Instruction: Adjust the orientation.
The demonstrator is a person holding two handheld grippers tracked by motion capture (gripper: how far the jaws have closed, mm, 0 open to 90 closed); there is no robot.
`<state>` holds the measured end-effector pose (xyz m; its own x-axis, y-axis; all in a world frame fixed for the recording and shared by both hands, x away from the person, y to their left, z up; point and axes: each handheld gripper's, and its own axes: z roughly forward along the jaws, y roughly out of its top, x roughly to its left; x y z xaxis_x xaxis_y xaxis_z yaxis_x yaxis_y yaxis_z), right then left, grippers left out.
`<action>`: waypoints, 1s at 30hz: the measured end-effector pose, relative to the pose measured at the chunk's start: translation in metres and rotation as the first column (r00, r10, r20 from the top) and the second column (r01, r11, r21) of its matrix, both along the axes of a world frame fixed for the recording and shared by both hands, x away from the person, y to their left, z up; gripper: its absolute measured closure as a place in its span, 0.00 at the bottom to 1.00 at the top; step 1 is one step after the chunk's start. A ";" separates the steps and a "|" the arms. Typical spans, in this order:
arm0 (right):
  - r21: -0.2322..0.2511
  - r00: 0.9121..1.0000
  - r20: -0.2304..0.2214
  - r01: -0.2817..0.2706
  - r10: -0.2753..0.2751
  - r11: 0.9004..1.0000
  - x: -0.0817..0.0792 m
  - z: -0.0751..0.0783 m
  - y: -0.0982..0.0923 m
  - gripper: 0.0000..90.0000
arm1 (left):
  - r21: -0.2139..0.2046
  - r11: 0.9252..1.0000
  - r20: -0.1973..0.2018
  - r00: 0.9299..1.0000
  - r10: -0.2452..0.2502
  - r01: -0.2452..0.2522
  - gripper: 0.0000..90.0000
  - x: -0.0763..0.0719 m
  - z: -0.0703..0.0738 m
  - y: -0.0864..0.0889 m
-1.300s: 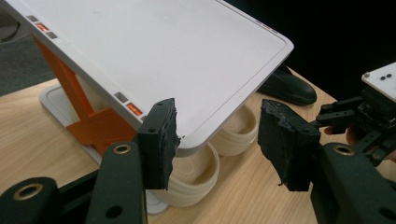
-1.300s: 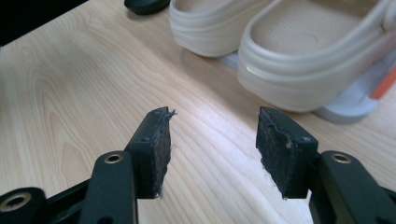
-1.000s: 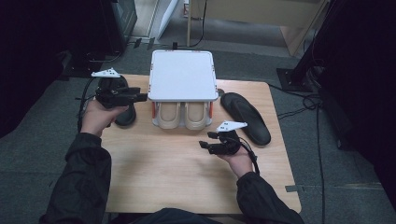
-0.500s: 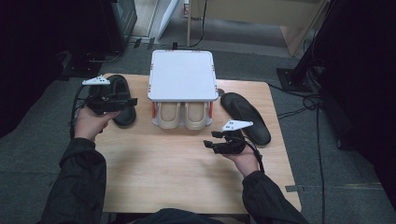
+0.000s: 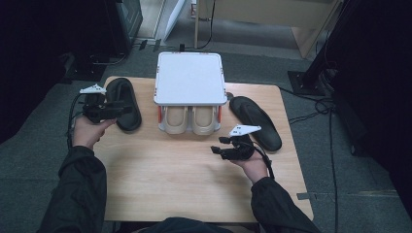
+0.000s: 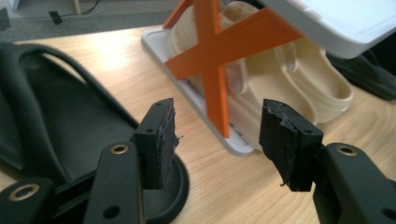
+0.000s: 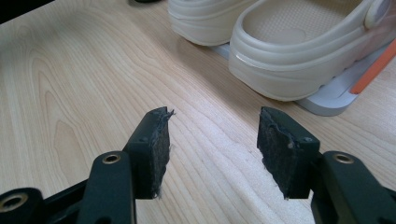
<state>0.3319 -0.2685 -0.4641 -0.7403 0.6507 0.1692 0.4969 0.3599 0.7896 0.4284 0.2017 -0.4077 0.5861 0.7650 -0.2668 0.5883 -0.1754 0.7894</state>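
Observation:
A white two-tier rack (image 5: pixel 189 77) with orange cross braces (image 6: pixel 215 60) stands at the back of the wooden table (image 5: pixel 170 179). A pair of beige clogs (image 5: pixel 190 120) sits on its lower shelf, close ahead in the right gripper view (image 7: pixel 299 51). One black slipper (image 5: pixel 121 94) lies left of the rack, another (image 5: pixel 257 121) right of it. My left gripper (image 5: pixel 124 110) hovers open over the near end of the left slipper (image 6: pixel 56 121), with nothing between its pads (image 6: pixel 217 140). My right gripper (image 5: pixel 217 145) is open over bare wood in front of the clogs (image 7: pixel 212 149); its jaws have just closed slightly on nothing.
Cables trail from both grippers off the table sides. Dark floor, a black stand base and cables surround the table. The right slipper lies near the table's right edge. Bare wood stretches between my hands and toward the front edge.
My left hand has moved left and down, away from the rack's side, to the near end of the left slipper. The right hand has stayed in place.

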 end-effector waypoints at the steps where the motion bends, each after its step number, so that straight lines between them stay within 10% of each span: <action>1: 0.000 1.000 0.003 -0.002 0.002 1.000 0.000 0.000 0.000 0.50 | 0.003 1.000 0.000 1.000 0.001 -0.001 0.51 0.001 -0.002 0.002; 21: -0.023 1.000 -0.009 -0.020 0.019 1.000 0.001 -0.003 0.010 0.51 | 0.033 0.998 -0.107 0.992 0.059 -0.056 0.55 0.047 -0.052 -0.005; 30: -0.026 1.000 0.002 0.011 -0.011 1.000 -0.007 -0.004 0.008 0.52 | 0.075 0.983 -0.046 0.984 0.169 -0.166 0.59 0.070 -0.065 -0.006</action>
<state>0.3250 -0.2609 -0.4686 -0.7331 0.6632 0.1510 0.4997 0.3746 0.7810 0.4983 0.1957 -0.4726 0.4347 0.8692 -0.2355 0.6543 -0.1251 0.7458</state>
